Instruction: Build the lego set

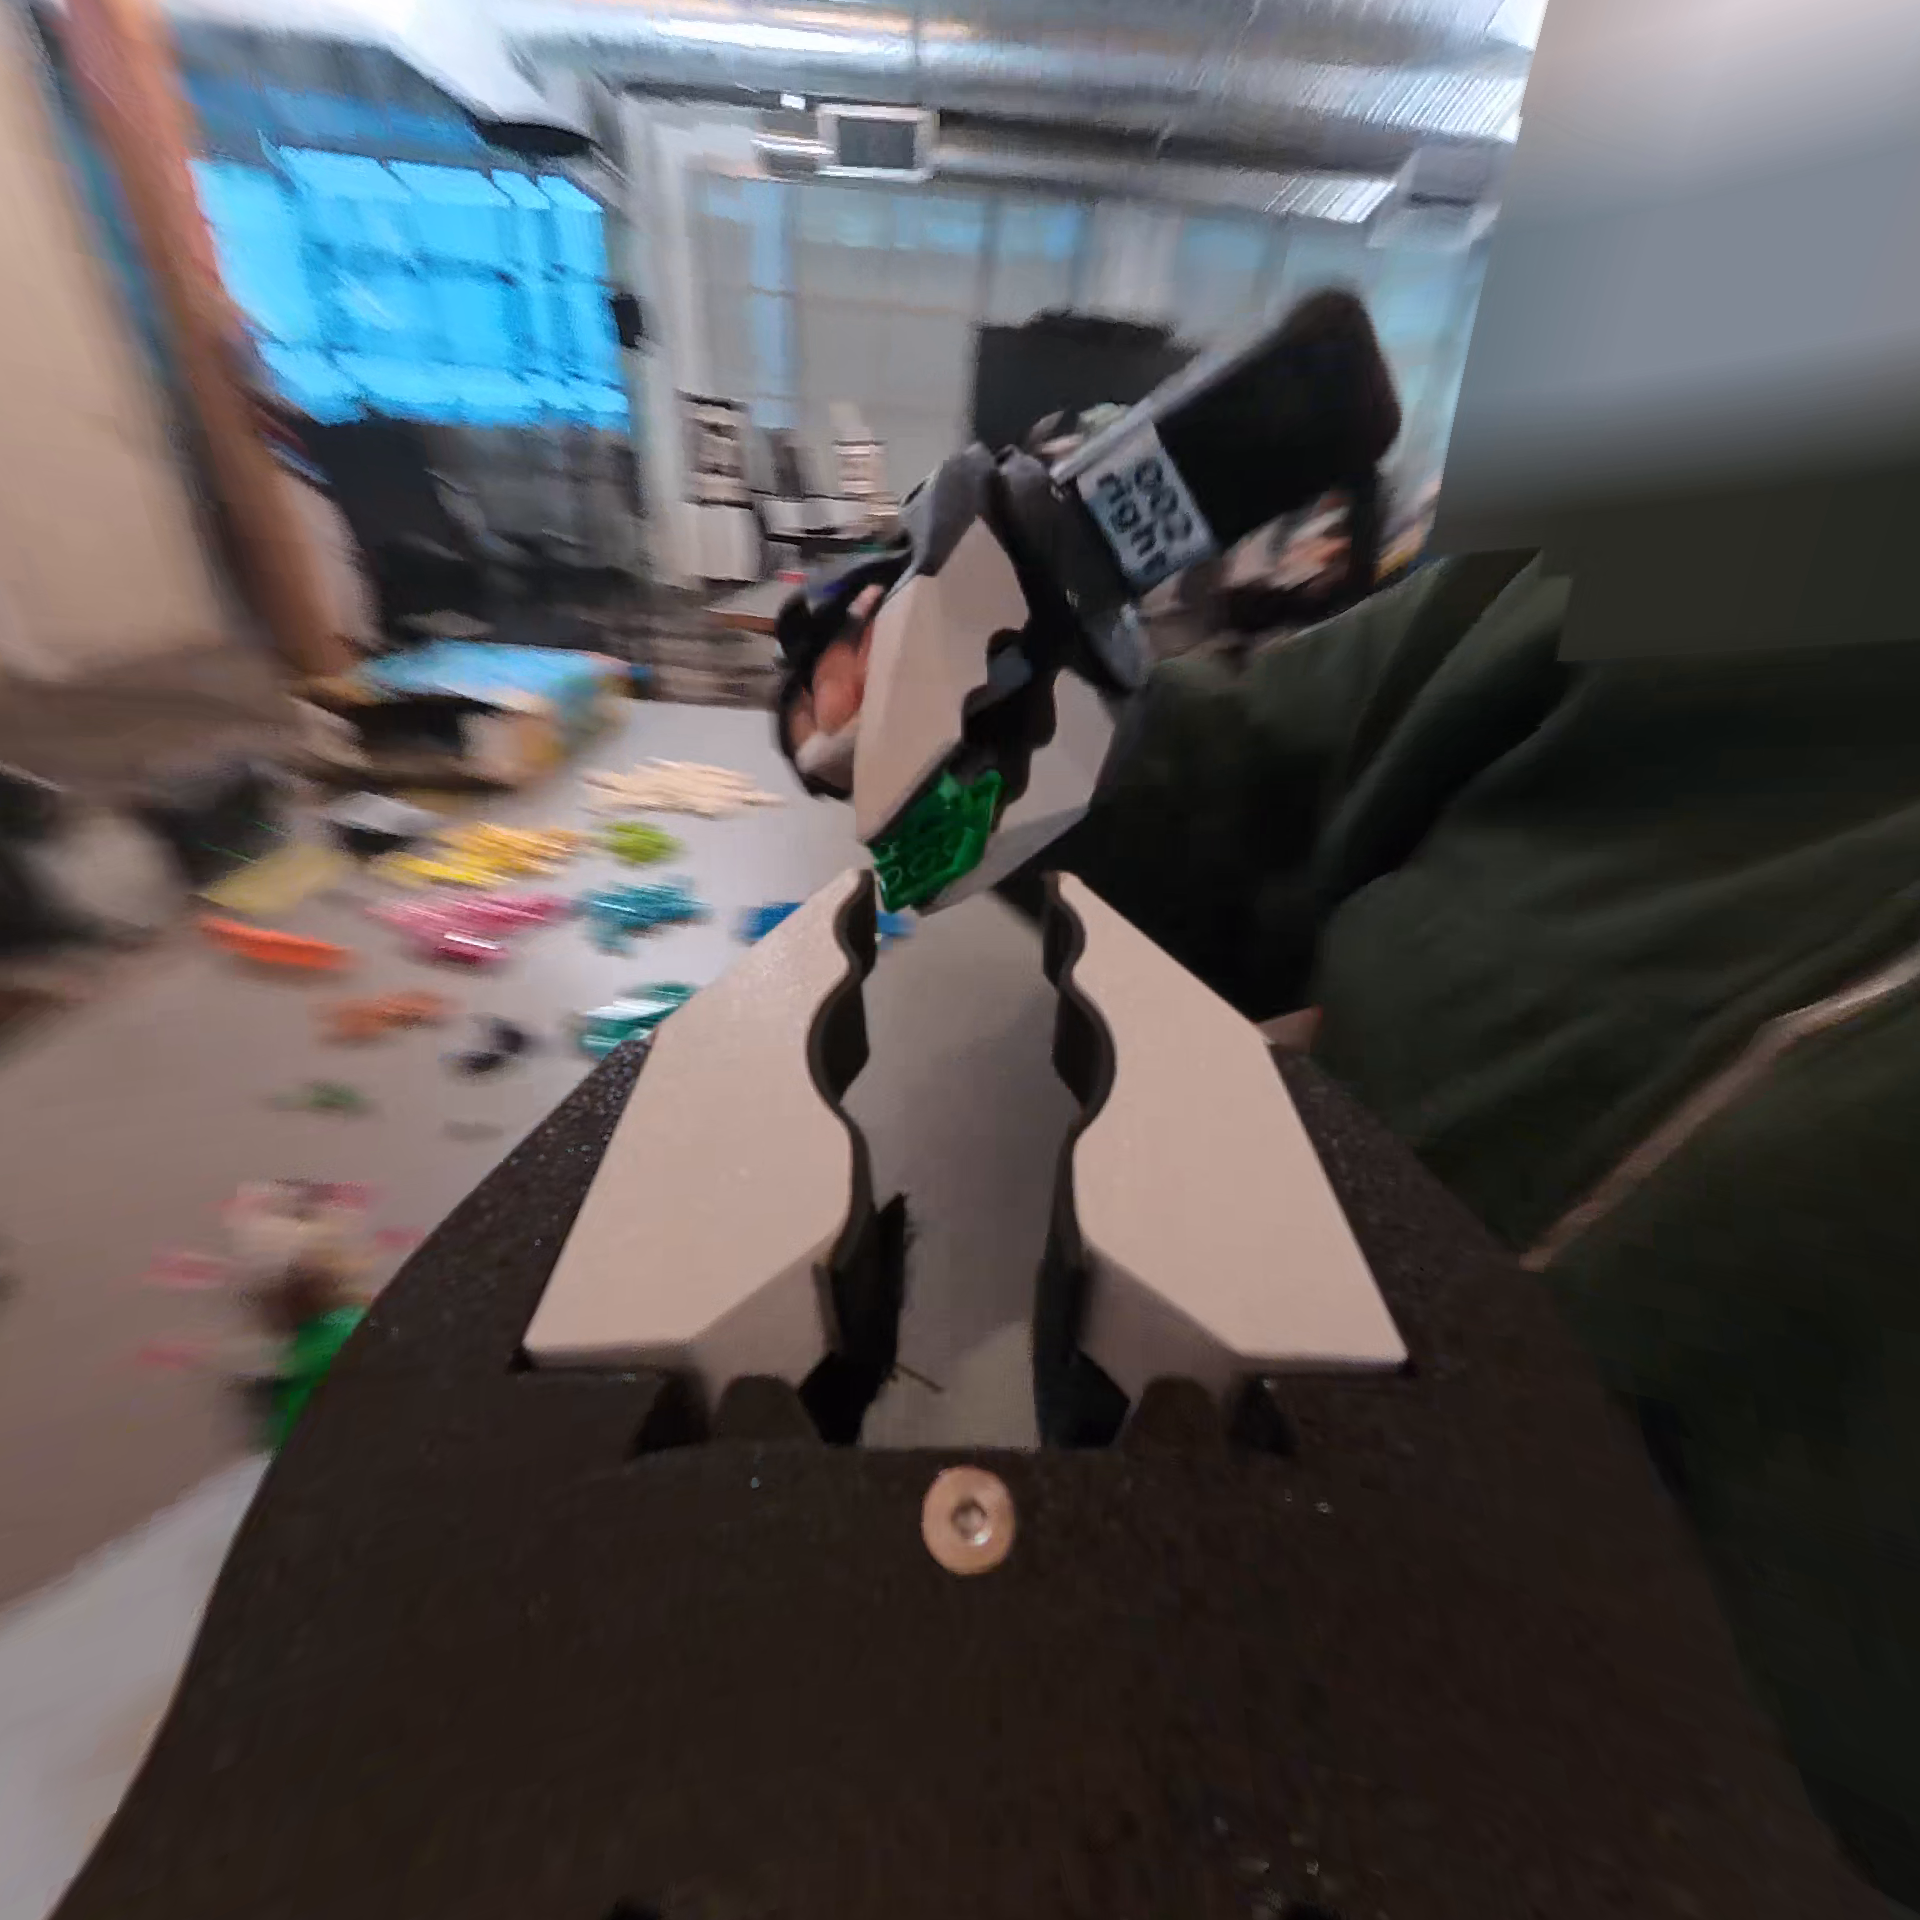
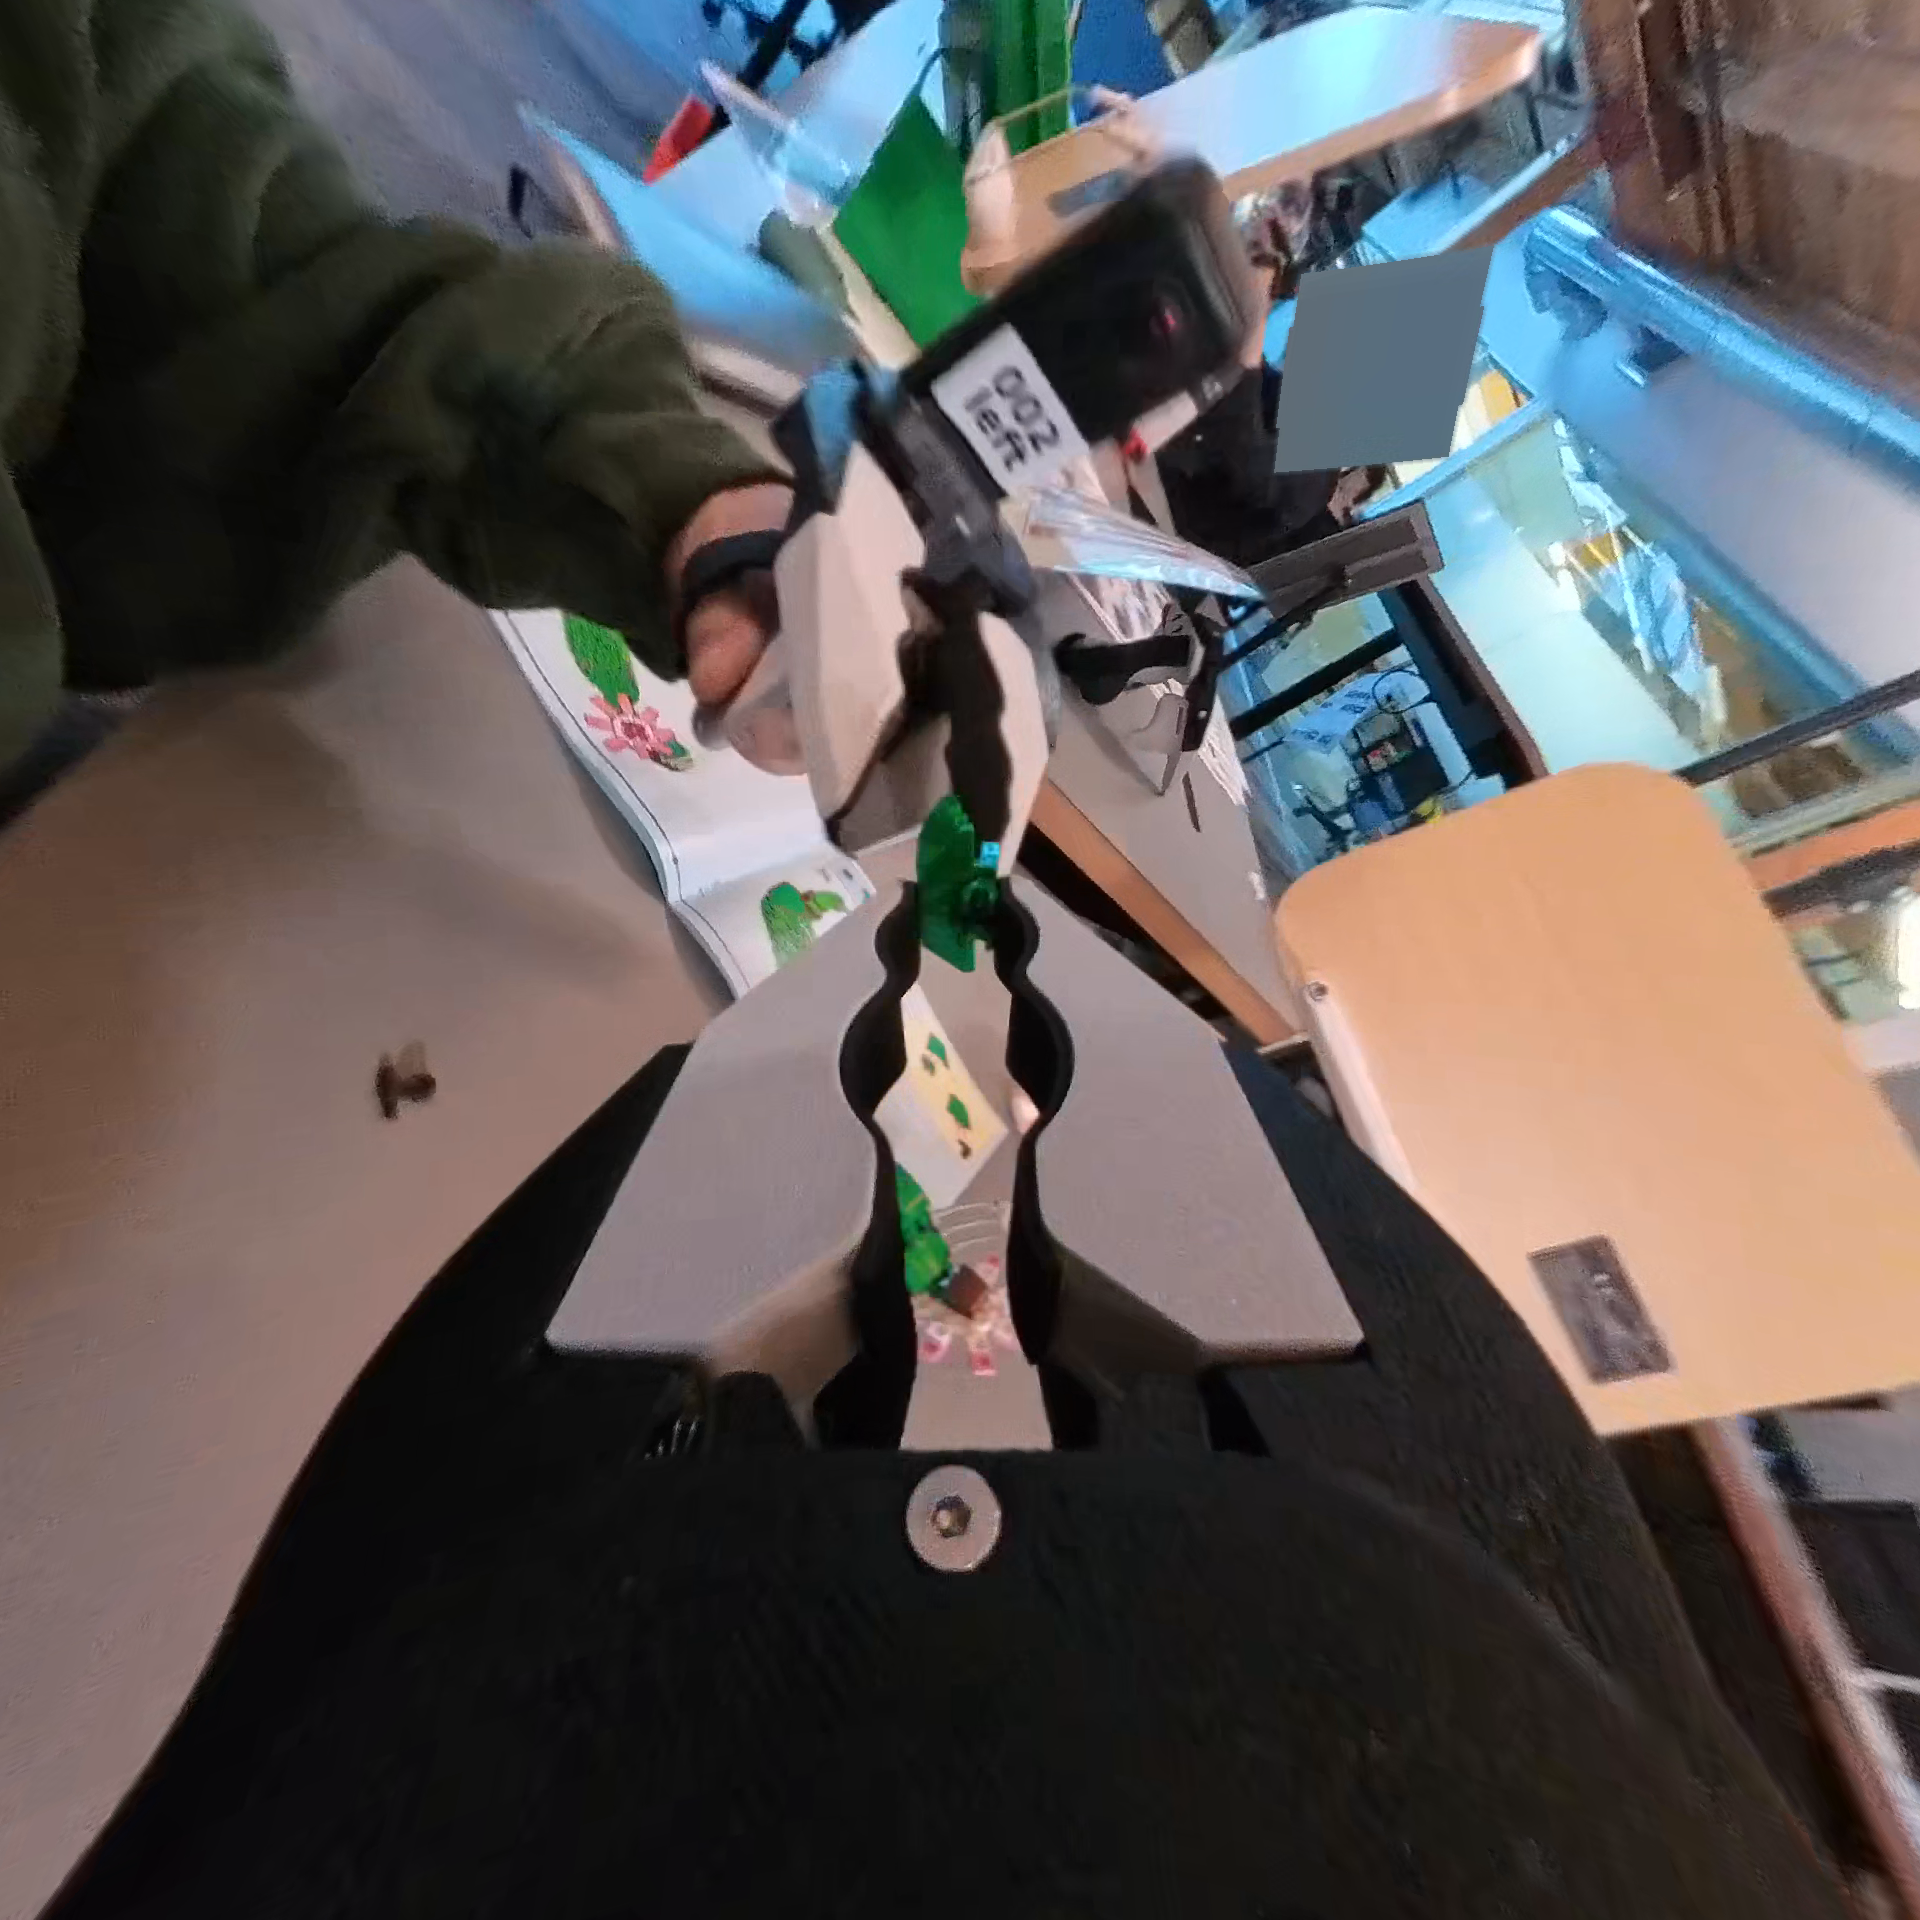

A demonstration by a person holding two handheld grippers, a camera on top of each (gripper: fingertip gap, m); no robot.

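Fingers of the left gripper (image 1: 956,894) stand apart with only air between them, so it carries nothing; just past its tips the right gripper (image 1: 940,862) pinches a small green translucent lego piece (image 1: 930,844), its 2 grey fingers closed on the plastic. From the right wrist view the same green lego piece (image 2: 958,896) sits at the very tips of the right gripper (image 2: 961,914), and the left gripper (image 2: 966,790) hangs directly above it, nearly touching, a hand (image 2: 732,644) in a dark green sleeve behind it.

Beyond the green lego piece, on the grey table (image 2: 208,1039), lies the open white instruction booklet (image 2: 717,821); a partly built green and pink model (image 2: 940,1273) shows below, between the right gripper's fingers. Farther from the piece in the left view, sorted heaps of coloured bricks (image 1: 499,894) lie blurred on the table.

The step looks like a mid-air handover or regrip of 1 small part; next, I judge, the left gripper must close squarely on the free edge before the right lets go, or the piece may twist out and drop.
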